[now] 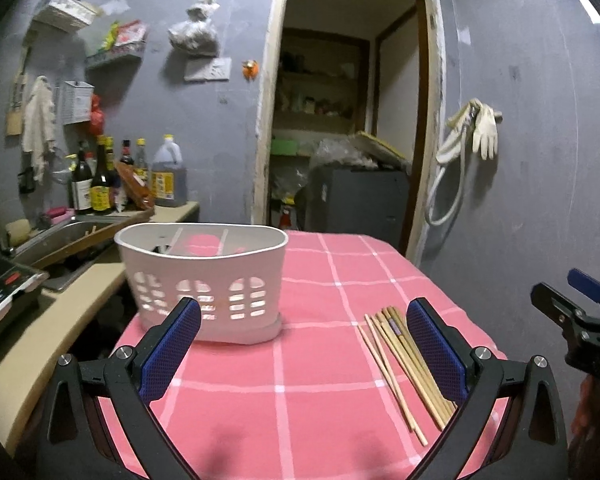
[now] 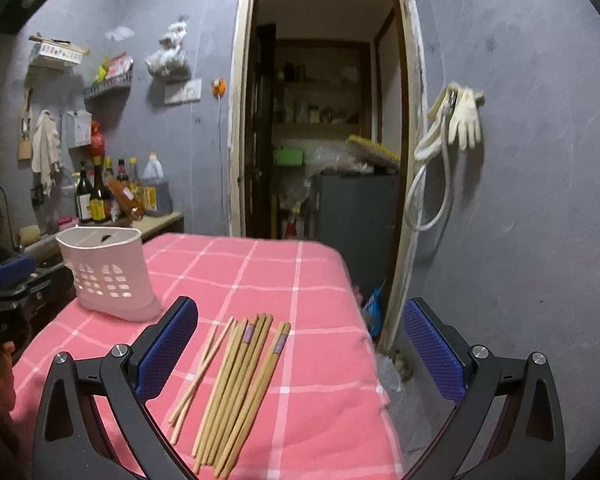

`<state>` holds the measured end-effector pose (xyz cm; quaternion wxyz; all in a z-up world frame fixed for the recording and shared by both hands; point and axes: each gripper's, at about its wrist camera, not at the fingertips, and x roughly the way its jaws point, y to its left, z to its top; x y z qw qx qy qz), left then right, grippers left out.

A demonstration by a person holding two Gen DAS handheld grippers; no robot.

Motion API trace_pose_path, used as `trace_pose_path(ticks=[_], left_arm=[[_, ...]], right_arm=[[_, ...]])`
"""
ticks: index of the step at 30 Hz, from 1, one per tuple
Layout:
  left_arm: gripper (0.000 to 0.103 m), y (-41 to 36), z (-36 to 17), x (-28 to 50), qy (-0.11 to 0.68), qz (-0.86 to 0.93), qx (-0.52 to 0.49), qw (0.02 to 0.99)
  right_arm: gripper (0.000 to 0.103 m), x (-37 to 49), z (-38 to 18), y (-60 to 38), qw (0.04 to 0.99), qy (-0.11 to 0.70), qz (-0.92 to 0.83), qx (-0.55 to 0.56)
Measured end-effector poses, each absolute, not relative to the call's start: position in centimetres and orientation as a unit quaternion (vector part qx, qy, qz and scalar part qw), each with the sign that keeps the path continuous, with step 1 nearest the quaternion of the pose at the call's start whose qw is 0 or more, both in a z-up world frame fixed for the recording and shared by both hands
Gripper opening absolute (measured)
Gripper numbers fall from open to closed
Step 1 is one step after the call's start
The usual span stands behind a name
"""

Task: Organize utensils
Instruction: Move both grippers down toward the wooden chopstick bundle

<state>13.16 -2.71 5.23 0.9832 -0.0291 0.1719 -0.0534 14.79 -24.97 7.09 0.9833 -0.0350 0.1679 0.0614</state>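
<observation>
My left gripper [image 1: 303, 325] and right gripper [image 2: 300, 326] hang open, empty. Chopsticks [image 2: 236, 384] lie right of the white basket [image 1: 204, 280] on the desk [image 1: 320, 276].

Matt cloth, pale wood, perforated plastic.

The counter [image 2: 308, 280] wears a soft, matt pink checked cloth with a slightly fuzzy nap. At 6 o'clock in the right wrist view lie the chopsticks [image 2: 236, 384], pale bare wood with a dull finish, some with a small lilac band. At 9 o'clock stands the utensil holder [image 2: 108, 272], smooth white plastic with cut-out holes. Both grippers, left gripper [image 1: 303, 344] and right gripper [image 2: 300, 344], are black hard plastic with dimpled blue pads and shiny metal screws.
</observation>
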Motion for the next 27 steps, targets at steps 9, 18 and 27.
trace_pose_path(ticks=[9,18,27], left_arm=[[0.101,-4.7,3.3,18.7,0.199,-0.065,-0.005,0.978],[0.089,-5.7,-0.4,22.9,0.282,-0.101,-0.010,0.954],[0.053,-6.8,-2.6,26.7,0.374,-0.143,-0.023,0.916]], right_arm=[[0.103,20.0,5.3,-25.8,0.974,0.218,0.068,-0.012],[0.068,24.1,1.8,-26.4,0.948,0.308,0.080,0.008],[0.040,26.6,-0.7,-26.4,0.919,0.379,0.109,0.012]])
